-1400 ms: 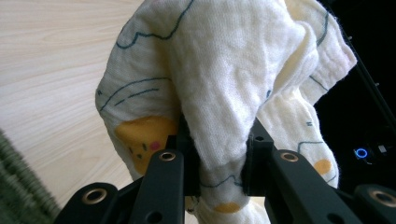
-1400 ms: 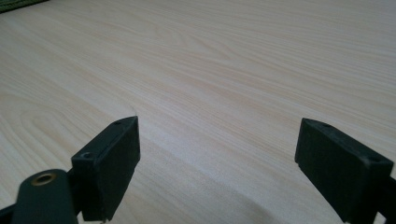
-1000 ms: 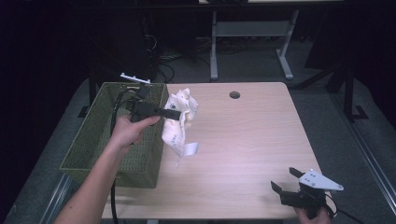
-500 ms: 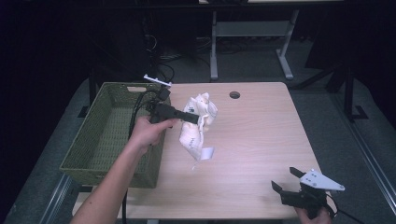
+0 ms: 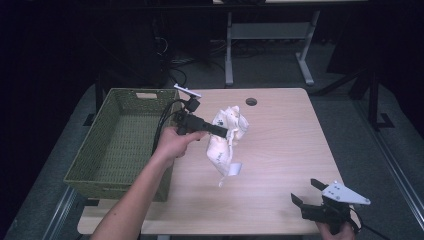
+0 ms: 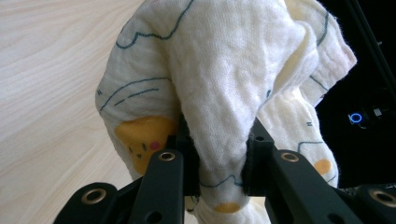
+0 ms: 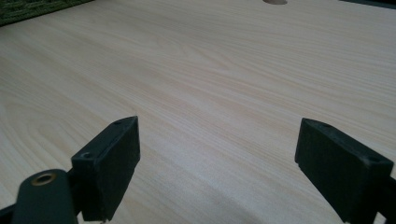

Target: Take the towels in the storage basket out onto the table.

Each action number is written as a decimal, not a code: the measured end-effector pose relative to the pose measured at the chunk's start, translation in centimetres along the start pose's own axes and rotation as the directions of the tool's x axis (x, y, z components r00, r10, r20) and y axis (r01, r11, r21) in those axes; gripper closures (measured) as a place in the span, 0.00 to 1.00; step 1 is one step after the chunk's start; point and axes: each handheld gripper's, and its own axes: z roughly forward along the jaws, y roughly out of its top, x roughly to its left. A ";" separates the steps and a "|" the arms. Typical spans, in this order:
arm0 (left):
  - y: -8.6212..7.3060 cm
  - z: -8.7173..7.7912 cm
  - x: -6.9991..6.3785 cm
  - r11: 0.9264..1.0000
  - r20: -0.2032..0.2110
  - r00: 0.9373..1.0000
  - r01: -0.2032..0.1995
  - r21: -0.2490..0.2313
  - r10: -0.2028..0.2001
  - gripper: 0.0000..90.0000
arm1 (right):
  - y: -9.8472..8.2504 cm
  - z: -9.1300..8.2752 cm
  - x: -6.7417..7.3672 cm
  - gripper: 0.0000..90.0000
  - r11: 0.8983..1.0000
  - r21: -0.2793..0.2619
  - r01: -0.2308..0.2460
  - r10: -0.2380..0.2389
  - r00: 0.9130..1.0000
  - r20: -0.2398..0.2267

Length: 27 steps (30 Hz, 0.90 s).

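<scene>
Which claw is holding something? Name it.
The left claw: its jaws are shut on the white printed cloth, which hangs above the table. The right claw stands open near the table's front edge.

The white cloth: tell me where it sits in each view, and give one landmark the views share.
High view: the white cloth hangs mid-table from the left tongs, right of the green basket.
Left gripper view: it is pinched between the black jaws at centre.
Right gripper view: not in it.
Shared landmark: the light wooden tabletop.
</scene>
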 end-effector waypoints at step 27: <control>-0.4 8.2 2.5 0.997 -0.274 0.962 0.034 0.065 -0.015 0.79 | 0.0 -0.2 -0.2 0.15 1.000 -0.017 0.006 -0.006 1.000 -0.001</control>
